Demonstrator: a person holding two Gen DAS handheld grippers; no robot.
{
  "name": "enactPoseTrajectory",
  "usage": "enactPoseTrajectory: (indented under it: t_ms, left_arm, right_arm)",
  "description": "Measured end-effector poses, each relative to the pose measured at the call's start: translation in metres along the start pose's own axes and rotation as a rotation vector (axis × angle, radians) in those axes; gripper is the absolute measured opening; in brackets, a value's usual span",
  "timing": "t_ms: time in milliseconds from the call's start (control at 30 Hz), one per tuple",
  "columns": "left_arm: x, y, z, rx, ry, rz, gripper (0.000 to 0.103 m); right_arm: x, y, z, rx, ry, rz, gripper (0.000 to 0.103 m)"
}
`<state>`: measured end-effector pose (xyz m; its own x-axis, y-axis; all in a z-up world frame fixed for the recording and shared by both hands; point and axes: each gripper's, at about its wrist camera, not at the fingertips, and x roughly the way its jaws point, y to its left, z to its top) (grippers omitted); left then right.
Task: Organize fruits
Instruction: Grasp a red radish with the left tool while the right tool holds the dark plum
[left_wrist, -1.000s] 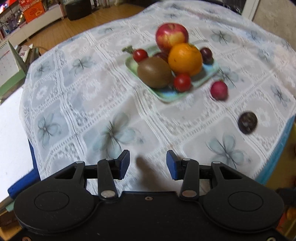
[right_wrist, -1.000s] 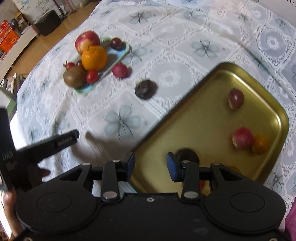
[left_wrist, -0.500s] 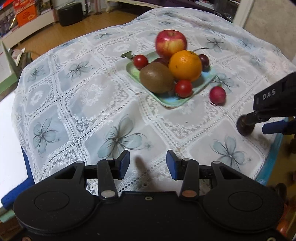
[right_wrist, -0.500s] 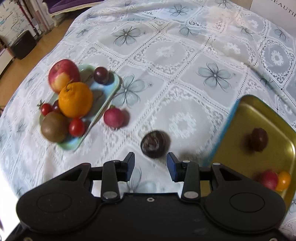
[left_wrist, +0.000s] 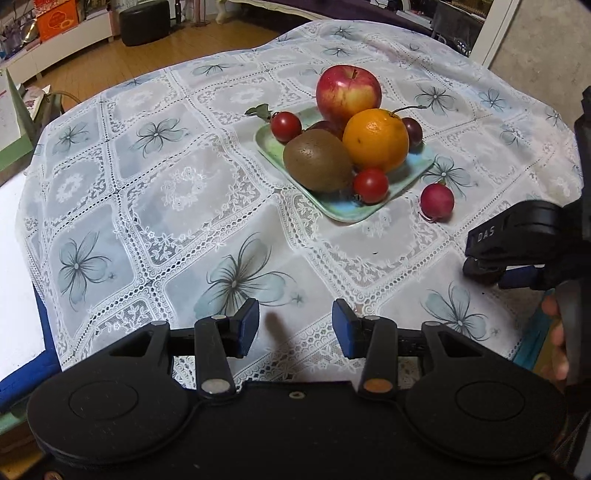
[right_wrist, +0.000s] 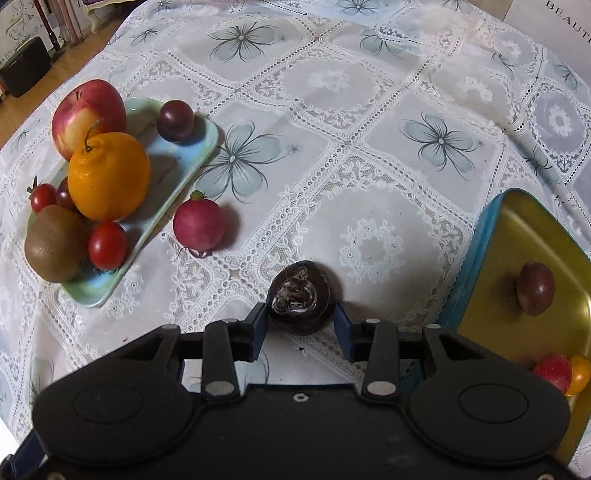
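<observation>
A pale green plate (right_wrist: 173, 170) holds an apple (right_wrist: 88, 114), an orange (right_wrist: 109, 175), a kiwi (right_wrist: 55, 243), cherry tomatoes (right_wrist: 107, 245) and a dark plum (right_wrist: 175, 121). A red radish (right_wrist: 199, 228) lies on the cloth beside it. A dark round fruit (right_wrist: 301, 295) sits on the cloth between the fingers of my open right gripper (right_wrist: 300, 328). My left gripper (left_wrist: 294, 328) is open and empty over the cloth, well short of the plate (left_wrist: 341, 212). The right gripper also shows in the left wrist view (left_wrist: 517, 254), where it hides the dark fruit.
A gold tray (right_wrist: 517, 332) with a blue rim lies at the right, holding a dark plum (right_wrist: 535, 288), a red fruit (right_wrist: 552, 371) and a yellow one (right_wrist: 580, 373). The lace tablecloth (left_wrist: 184, 192) ends at the near edge; floor and shelves lie beyond.
My right gripper has moved from above the gold tray to the left and forward, down around the dark fruit. The left gripper has barely shifted and stays open.
</observation>
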<state>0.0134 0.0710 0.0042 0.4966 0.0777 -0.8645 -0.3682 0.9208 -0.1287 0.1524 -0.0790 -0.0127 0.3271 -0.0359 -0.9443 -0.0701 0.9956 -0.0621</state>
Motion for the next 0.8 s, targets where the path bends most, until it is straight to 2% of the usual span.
enactPoseTrajectory:
  t_ms: [167, 367, 400, 433, 467, 567, 700, 800]
  left_arm:
    - [0.004, 0.000, -0.001, -0.003, 0.003, 0.016, 0.051]
    - [0.007, -0.004, 0.000, 0.001, 0.000, 0.004, 0.051]
    - [0.007, -0.006, 0.000, 0.004, 0.002, 0.006, 0.051]
    - [0.008, -0.008, 0.000, 0.008, 0.003, 0.010, 0.051]
    - [0.008, -0.010, 0.000, 0.015, 0.002, 0.015, 0.051]
    - [0.009, -0.017, 0.002, 0.031, 0.004, 0.014, 0.051]
    - [0.012, -0.024, 0.006, 0.022, 0.038, 0.001, 0.051]
    - [0.006, -0.036, 0.018, 0.052, 0.033, -0.011, 0.051]
  right_arm:
    - [-0.006, 0.006, -0.007, -0.078, -0.046, -0.021, 0.038]
    - [-0.030, -0.004, -0.018, -0.124, -0.074, 0.015, 0.036]
    - [-0.036, -0.006, -0.020, -0.130, -0.087, 0.025, 0.031]
    - [-0.042, -0.007, -0.022, -0.143, -0.096, 0.032, 0.012]
    - [-0.049, -0.009, -0.024, -0.162, -0.099, 0.035, 0.001]
    - [-0.064, -0.013, -0.029, -0.190, -0.120, 0.060, 0.003]
    - [-0.066, -0.023, -0.023, -0.170, -0.092, 0.129, 0.006]
    - [-0.069, -0.039, -0.015, -0.098, -0.079, 0.190, 0.018]
